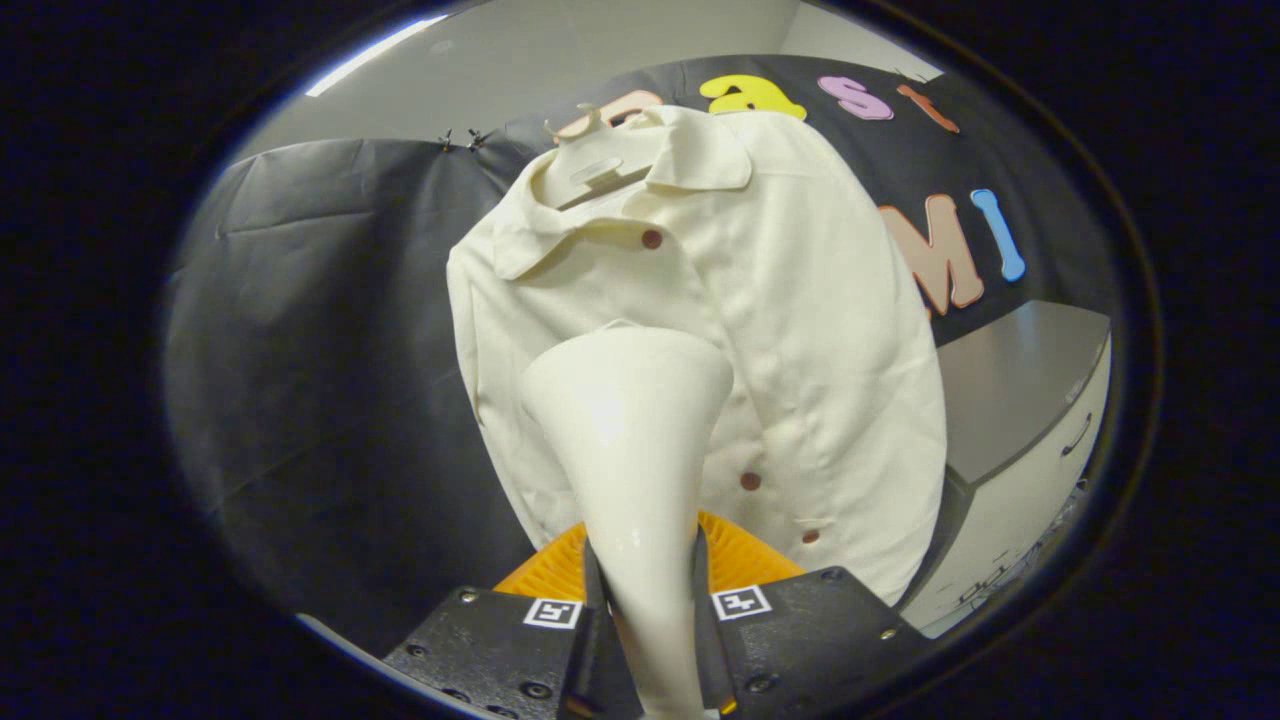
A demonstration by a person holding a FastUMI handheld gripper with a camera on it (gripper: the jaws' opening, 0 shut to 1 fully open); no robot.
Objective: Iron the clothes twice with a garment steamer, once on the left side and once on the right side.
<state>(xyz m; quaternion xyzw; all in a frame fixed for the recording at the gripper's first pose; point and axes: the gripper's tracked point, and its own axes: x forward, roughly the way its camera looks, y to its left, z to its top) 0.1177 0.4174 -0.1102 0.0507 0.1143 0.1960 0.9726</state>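
While you hold this pose, here's what you've got:
Containers: none to report; a grey-topped white cabinet stands off to the right of the fingers, beyond the shirt.
Shirt: cream button-up shirt hanging on a pale hanger against the black cloth wall, straight ahead of the fingers, collar up, dark red buttons down the front.
Steamer: glossy cream garment steamer, narrow neck between your fingers, wide flared head up at the shirt front, covering its lower middle; contact can't be told.
Gripper: gripper clamped narrow, both fingers pressing the steamer neck.
Pose: pointing up and forward at the shirt.
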